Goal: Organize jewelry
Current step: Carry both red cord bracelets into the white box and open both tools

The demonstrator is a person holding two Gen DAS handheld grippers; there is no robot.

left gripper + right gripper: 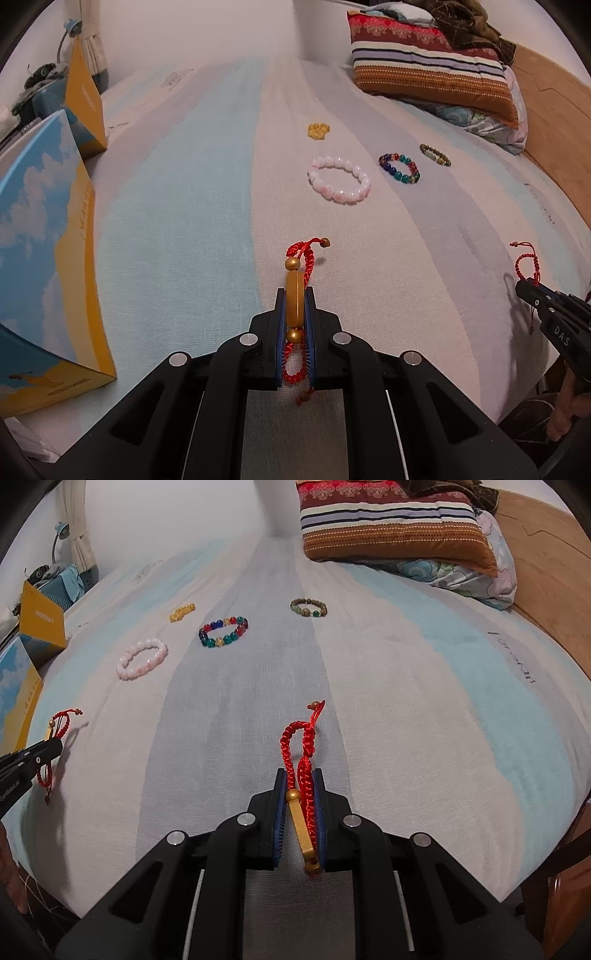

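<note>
Glossy glass beads (223, 631), matt woven bedsheet (406, 701)

Striped bed (369, 672) with pink bracelet (142, 658), multicoloured bracelet (223, 631), olive bracelet (308, 607), yellow beads (181, 613), pillows (399, 528).

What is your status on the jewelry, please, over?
Left tool shut on a red cord bracelet; right tool shut on its twin. Four bead bracelets loose on the bed, pink one nearest. Nothing in the way.

The letters "DAS" are printed in white on the black body of the right gripper (526, 286), seen from the left wrist view. The print on the yellow box (42, 622) and on the bedsheet (369, 686) is too blurred to read
</note>
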